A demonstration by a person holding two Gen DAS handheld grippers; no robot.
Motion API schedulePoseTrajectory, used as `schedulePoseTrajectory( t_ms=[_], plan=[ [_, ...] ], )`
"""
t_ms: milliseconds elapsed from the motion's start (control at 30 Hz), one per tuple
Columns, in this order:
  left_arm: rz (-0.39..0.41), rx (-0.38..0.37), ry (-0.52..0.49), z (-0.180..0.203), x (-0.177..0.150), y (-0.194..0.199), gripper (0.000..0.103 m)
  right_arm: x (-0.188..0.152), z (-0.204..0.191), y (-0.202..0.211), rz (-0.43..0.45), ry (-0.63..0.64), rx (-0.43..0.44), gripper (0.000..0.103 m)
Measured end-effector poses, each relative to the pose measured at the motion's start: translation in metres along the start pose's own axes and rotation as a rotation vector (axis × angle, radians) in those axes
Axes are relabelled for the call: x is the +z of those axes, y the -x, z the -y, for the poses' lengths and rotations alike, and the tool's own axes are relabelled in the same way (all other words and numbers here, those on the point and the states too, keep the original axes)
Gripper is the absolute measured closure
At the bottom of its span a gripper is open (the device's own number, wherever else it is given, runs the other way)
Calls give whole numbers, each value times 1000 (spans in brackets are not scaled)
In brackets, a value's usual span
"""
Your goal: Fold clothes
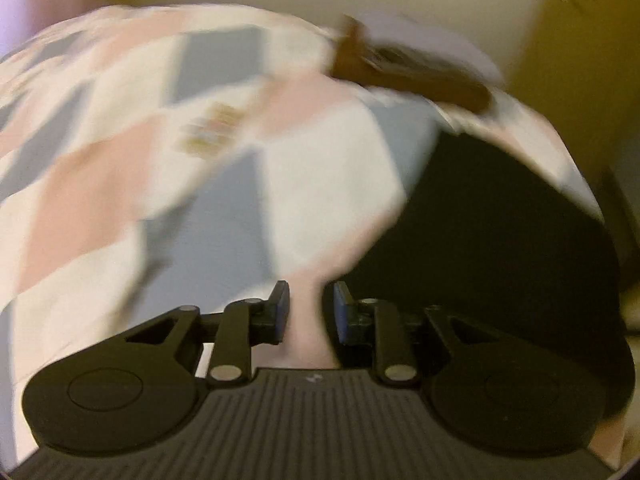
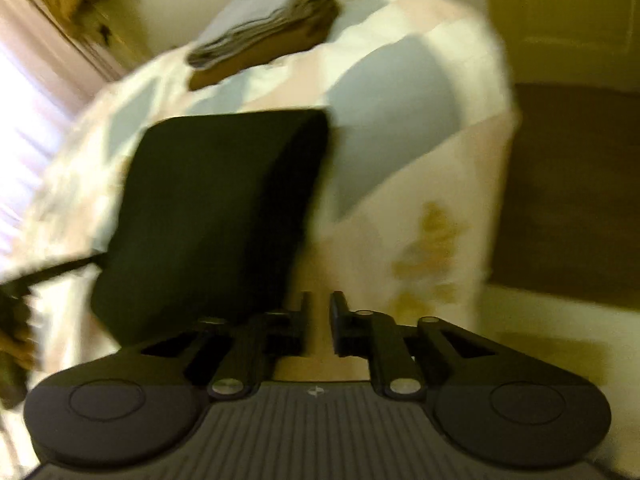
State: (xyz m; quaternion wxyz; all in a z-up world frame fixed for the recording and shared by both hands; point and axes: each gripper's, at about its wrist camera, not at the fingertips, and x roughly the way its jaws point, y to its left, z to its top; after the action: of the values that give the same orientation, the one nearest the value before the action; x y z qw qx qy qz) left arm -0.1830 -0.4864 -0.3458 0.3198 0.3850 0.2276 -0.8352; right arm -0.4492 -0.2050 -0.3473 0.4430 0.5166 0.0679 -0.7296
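Both views motion-blurred. Black garment [image 2: 216, 216]: matte, smooth, folded to a rough rectangle with rounded corners, lying flat on the quilt [image 1: 132, 148]. Quilt: soft patchwork of pink, grey and white lozenges.

Left tongs [image 1: 308, 312]: jaws narrowly parted, only pale quilt between the blue pads [image 1: 283, 308], gripping nothing. Garment just ahead and right of them.

Right tongs [image 2: 318, 320]: jaws narrowly parted, empty. Garment just ahead and left. Stack of folded cloth [image 2: 268, 36], grey over brown, far ahead beyond the garment.
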Motion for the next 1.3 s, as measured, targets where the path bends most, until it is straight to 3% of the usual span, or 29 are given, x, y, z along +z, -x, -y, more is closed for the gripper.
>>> schedulePoseTrajectory(
  t_ms=[67,233,333,400,500,567,633,700,800,900,1033,1167,1300],
  plan=[
    [8,16,35,8,-7,9,85,-1,-1,16,39,53,-18,89],
    [28,57,122,30,-25,32,77,-22,-40,28,59,297,148,86],
    [40,82,175,42,-35,46,72,-20,-40,-2,-93,329,13,87],
    [48,98,209,51,-42,55,75,-5,-27,-3,-113,318,-83,86],
    [60,122,262,64,-53,69,80,31,-23,13,-35,378,-94,85],
    [70,122,286,75,-59,82,80,54,-37,19,23,479,-46,85],
    [75,60,279,98,-64,87,80,73,-50,17,63,592,22,84],
    [94,16,225,127,-66,83,80,88,-64,-1,51,730,85,83],
    [79,37,148,167,-70,62,79,103,-64,-47,-22,888,124,83],
    [-9,151,228,183,-77,28,78,111,-49,-96,-189,968,136,83],
    [7,289,436,194,-57,39,79,153,-41,-98,-288,988,293,87],
    [60,440,548,217,-45,61,80,189,-53,-78,-203,1065,502,81],
    [56,491,654,237,-52,55,80,184,-74,-95,-184,1199,631,82]
  ],
)
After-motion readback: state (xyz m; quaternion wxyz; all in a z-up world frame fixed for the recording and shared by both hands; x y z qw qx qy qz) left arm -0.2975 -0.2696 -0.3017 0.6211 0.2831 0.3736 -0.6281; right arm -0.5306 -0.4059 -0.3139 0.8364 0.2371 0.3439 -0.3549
